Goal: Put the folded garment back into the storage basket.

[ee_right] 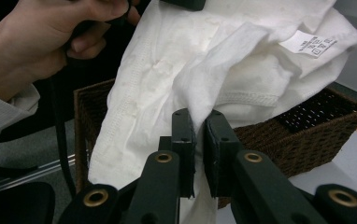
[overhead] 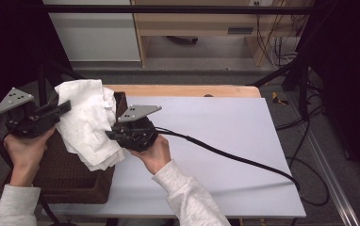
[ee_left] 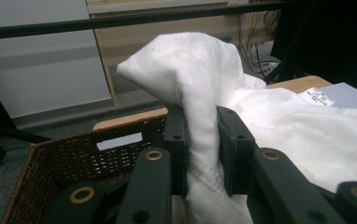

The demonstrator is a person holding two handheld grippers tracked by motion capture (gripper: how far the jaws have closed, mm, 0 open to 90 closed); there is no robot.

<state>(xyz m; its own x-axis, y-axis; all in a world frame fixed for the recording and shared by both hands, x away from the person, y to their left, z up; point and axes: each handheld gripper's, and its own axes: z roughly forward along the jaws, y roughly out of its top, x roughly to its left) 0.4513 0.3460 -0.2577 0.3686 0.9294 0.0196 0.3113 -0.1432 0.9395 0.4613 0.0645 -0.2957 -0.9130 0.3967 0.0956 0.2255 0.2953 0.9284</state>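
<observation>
White table [overhead: 225, 141], wicker basket [overhead: 69, 176] at left; both tools clamp white cloth [overhead: 88, 122]; label [ee_right: 311, 45] visible from right tool.

1. One white crumpled cloth [overhead: 89, 123] with one small printed label [ee_right: 309, 45].
2. One dark brown woven wicker basket [overhead: 69, 181].
3. One white rectangular table [overhead: 225, 141].
4. Two black two-jaw grippers: left gripper [overhead: 65, 107], right gripper [overhead: 110, 135].

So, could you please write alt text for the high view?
Two hand-held grippers, the left gripper and the right gripper, hold a white cloth above a brown wicker basket at the left edge of a white table.
</observation>
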